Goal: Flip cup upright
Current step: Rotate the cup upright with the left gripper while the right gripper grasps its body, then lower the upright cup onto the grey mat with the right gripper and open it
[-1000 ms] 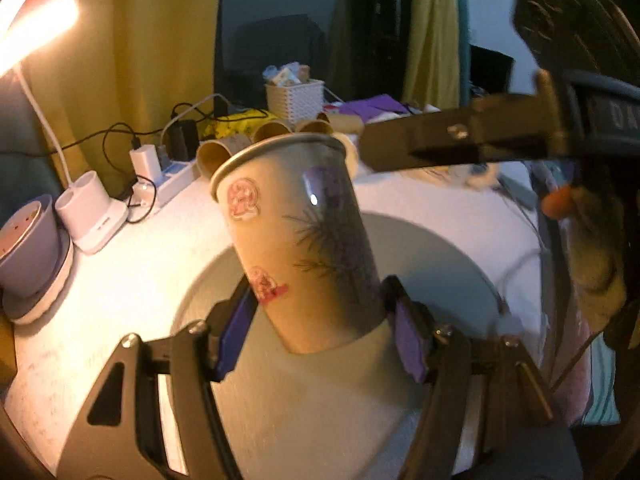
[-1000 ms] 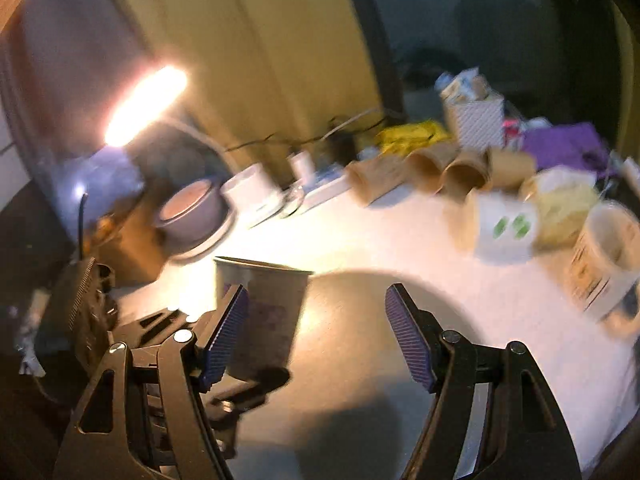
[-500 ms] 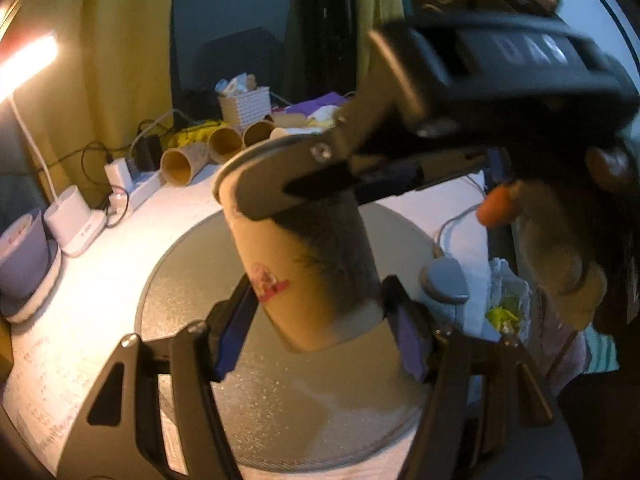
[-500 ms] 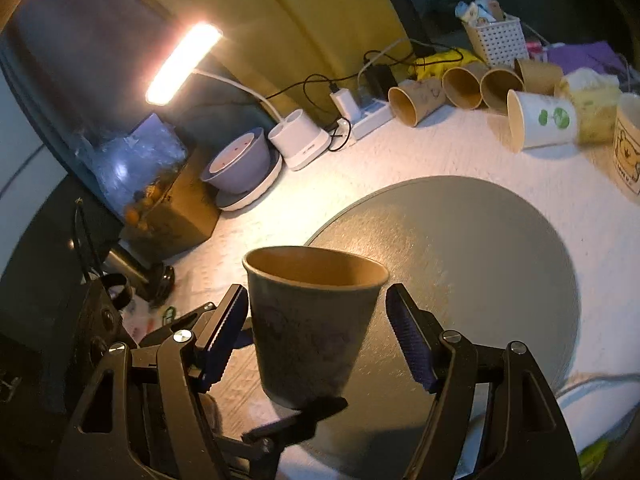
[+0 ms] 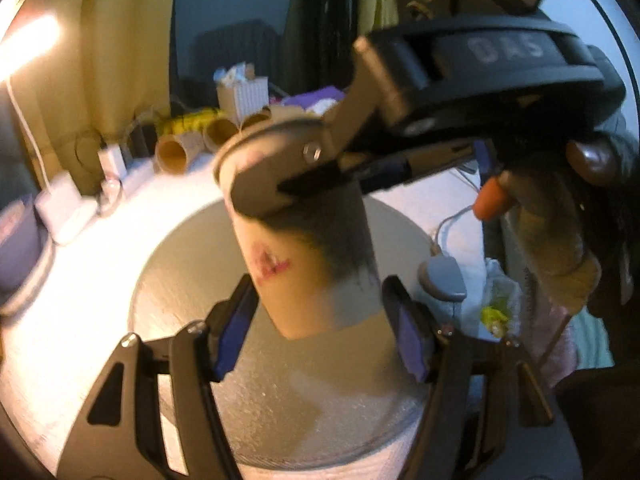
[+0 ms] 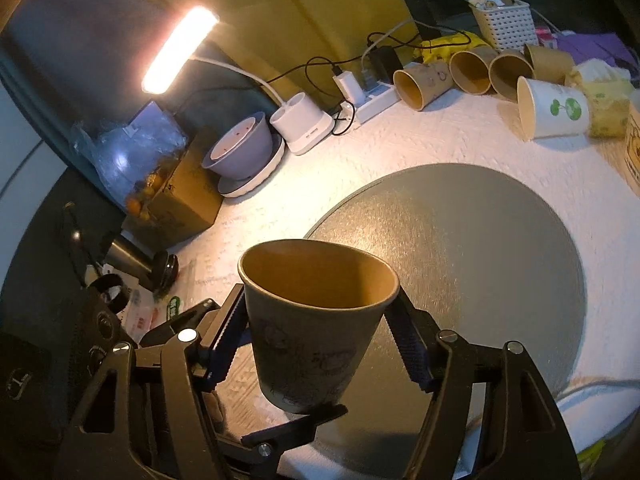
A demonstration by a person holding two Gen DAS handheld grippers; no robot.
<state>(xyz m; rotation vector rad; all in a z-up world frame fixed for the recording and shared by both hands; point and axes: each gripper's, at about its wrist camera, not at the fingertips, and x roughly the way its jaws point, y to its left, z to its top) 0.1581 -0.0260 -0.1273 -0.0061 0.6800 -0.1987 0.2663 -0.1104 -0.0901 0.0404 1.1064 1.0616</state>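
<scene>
Cup: a paper cup [image 6: 316, 328] is held mouth up, slightly tilted, above the round grey mat [image 6: 480, 248]; whether its base touches the mat cannot be told.
Right gripper: the right gripper [image 6: 320, 344] is closed on the cup, one ridged pad pressed against each side of the wall just below the rim. In the left wrist view it [image 5: 352, 168] is seen reaching in from the upper right and covering the cup's upper part.
Left gripper: the left gripper [image 5: 320, 328] is spread, its blue pads [image 5: 234, 332] standing on either side of the cup's [image 5: 312, 280] lower half. A gap is seen at the right pad; at the left pad, contact cannot be told because of blur.
Mat: it lies on the white counter [image 6: 280, 200], its curved edge well inside the counter's surface, with bare mat seen beyond and to the right of the cup.
Far side: a row of paper cups lying on their sides [image 6: 472, 72] is seen along the back of the counter, well apart from the held cup, with a white basket [image 6: 506, 24] behind them.
Left side: a purple bowl [image 6: 240, 148], a white lamp base [image 6: 302, 124] and a power strip [image 6: 374, 98] are seen near the counter's back left edge, under a lit lamp [image 6: 180, 50].
Near left edge: a brown box [image 6: 180, 200] and a dark flask [image 6: 136, 264] lie off the counter's edge, below it.
</scene>
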